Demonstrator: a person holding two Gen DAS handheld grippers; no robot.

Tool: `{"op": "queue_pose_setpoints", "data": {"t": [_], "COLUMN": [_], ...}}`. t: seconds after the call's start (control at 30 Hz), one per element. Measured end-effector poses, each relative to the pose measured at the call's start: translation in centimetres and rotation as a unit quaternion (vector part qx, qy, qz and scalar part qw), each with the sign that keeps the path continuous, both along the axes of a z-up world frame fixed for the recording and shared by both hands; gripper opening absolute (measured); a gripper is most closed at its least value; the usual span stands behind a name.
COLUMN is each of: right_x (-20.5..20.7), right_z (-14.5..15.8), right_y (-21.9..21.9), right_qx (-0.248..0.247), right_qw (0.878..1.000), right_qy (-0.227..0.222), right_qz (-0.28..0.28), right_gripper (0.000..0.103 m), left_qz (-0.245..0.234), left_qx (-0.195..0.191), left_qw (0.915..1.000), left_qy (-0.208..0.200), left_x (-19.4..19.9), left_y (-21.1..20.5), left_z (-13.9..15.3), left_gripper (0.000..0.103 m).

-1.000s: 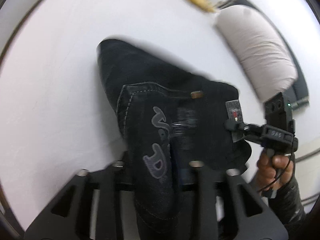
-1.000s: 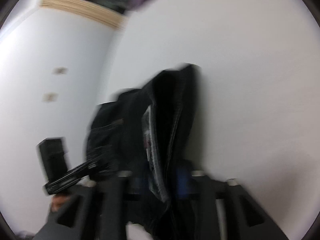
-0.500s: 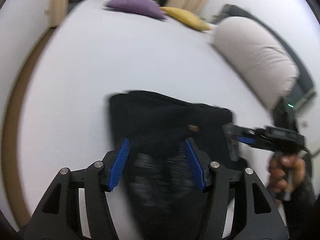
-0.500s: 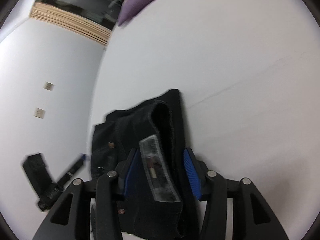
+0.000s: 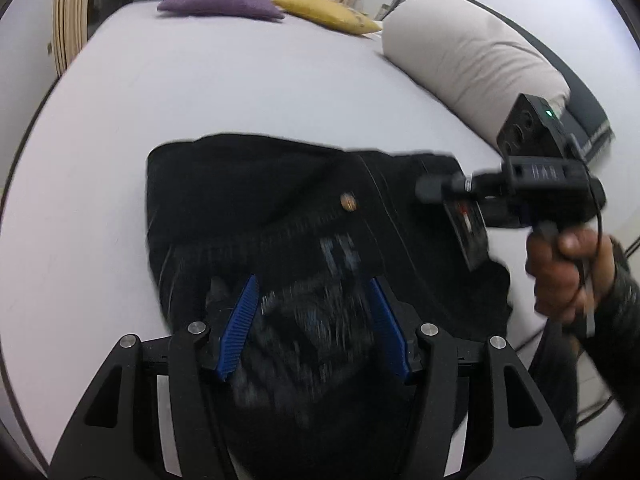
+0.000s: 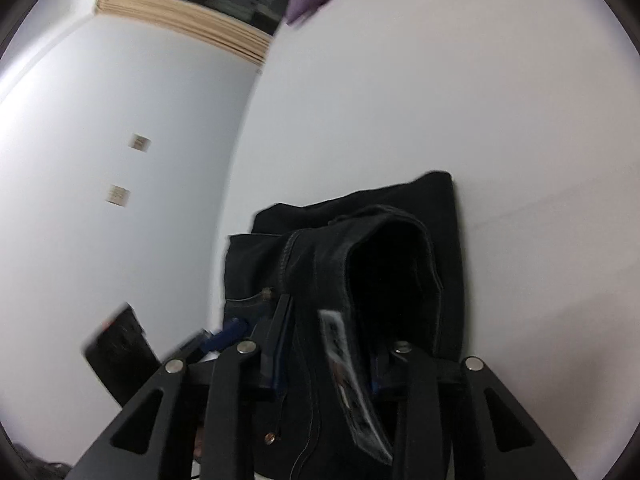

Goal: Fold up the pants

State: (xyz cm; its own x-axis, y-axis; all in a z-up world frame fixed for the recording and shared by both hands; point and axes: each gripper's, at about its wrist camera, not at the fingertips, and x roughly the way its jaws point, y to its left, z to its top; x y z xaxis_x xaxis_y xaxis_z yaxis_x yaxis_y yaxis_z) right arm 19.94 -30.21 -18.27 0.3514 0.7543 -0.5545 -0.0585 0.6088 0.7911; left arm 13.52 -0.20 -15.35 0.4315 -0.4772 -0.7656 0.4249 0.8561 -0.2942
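Observation:
Dark denim pants [image 5: 280,208] lie folded in a compact bundle on the white bed [image 5: 200,80]. My left gripper [image 5: 312,320] is open, its blue pads either side of the near part of the bundle, low over the cloth. My right gripper [image 6: 326,352] is open too, with the waistband and its label [image 6: 344,360] between the fingers; it also shows in the left wrist view [image 5: 440,192] at the bundle's right edge. In the right wrist view the pants [image 6: 360,248] bulge up in a loop in front of the fingers.
A purple cushion [image 5: 220,0] and a yellow cushion [image 5: 328,12] lie at the far end of the bed. A large beige pillow [image 5: 472,56] lies along the right side. A white wall [image 6: 100,160] runs left of the bed.
Both grippers were shut on the pants and holding them up; both have opened. The pants have dropped onto the bed as a folded bundle.

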Motion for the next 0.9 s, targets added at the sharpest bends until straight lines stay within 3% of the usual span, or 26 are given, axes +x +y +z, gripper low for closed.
{"op": "queue_pose_setpoints", "data": {"t": [0.03,0.1,0.2,0.23,0.27,0.3,0.4,0.43,0.47,0.5,0.53,0.6,0.67,0.73,0.83,0.9], "right_x": [-0.6,-1.4,-3.1,-3.8,-4.4,-4.8,-6.3,-6.5,-6.4,-6.0,-5.4,-4.4,-2.8,-2.1,-1.9,-1.8], "right_z": [-0.3,-1.3,-2.0,-1.8,-1.7,-1.6,-0.1,0.8,1.1,1.4,1.3,0.7,-1.1,-1.5,-1.7,-2.1], "right_y": [-0.7,-1.9,-3.4,-3.9,-4.3,-4.9,-6.3,-6.0,-5.4,-4.7,-3.9,-3.0,-1.6,-1.7,-1.6,-1.2], "right_qx": [-0.007,-0.012,-0.023,-0.058,-0.113,-0.132,-0.121,-0.105,-0.095,-0.083,-0.075,-0.08,-0.09,-0.08,-0.05,-0.052], "right_qw": [1.0,0.999,0.999,0.997,0.992,0.989,0.989,0.992,0.993,0.995,0.996,0.996,0.996,0.996,0.998,0.998], "right_qy": [0.001,0.012,0.011,0.007,0.011,0.015,0.007,-0.011,-0.019,-0.023,-0.024,-0.021,0.014,0.02,0.032,0.037], "right_qz": [-0.013,-0.027,-0.038,-0.045,-0.054,-0.058,-0.081,-0.072,-0.064,-0.052,-0.042,-0.028,-0.011,-0.023,-0.017,-0.008], "right_gripper": [0.026,0.025,0.016,0.016,0.007,0.006,0.017,0.028,0.05,0.062,0.075,0.075,0.076,0.075,0.053,0.051], "left_qz": [0.004,0.012,0.004,0.001,-0.002,-0.005,-0.005,0.008,0.03,0.054,0.078,0.123,0.128,0.126,0.118,0.111], "left_qx": [-0.006,-0.018,0.008,0.02,0.034,0.044,0.05,0.047,0.04,0.028,0.01,-0.022,-0.047,-0.048,-0.051,-0.046], "left_qw": [1.0,0.9998,0.9995,0.999,0.9983,0.9976,0.9959,0.9957,0.9955,0.9951,0.9944,0.9916,0.9906,0.9896,0.9879,0.988], "left_qy": [-0.004,-0.005,-0.03,-0.039,-0.047,-0.054,-0.075,-0.08,-0.081,-0.078,-0.07,-0.033,0.002,0.05,0.087,0.097], "left_x": [-1.1,-2.8,-5.1,-5.9,-7.0,-7.9,-10.9,-11.4,-11.2,-11.0,-10.0,-7.4,-4.5,-2.0,0.3,1.4], "left_y": [0.1,0.5,-0.6,-0.2,-0.2,-0.3,0.8,1.4,3.1,4.1,5.0,6.5,6.8,6.2,5.3,4.3], "left_z": [-0.5,-1.0,-1.0,-0.9,-1.0,-0.9,0.3,0.8,1.3,1.6,1.8,1.3,0.6,-0.7,-1.9,-1.8], "left_gripper": [0.056,0.056,0.056,0.056,0.056,0.056,0.057,0.058,0.059,0.062,0.07,0.075,0.076,0.076,0.076,0.076]}}
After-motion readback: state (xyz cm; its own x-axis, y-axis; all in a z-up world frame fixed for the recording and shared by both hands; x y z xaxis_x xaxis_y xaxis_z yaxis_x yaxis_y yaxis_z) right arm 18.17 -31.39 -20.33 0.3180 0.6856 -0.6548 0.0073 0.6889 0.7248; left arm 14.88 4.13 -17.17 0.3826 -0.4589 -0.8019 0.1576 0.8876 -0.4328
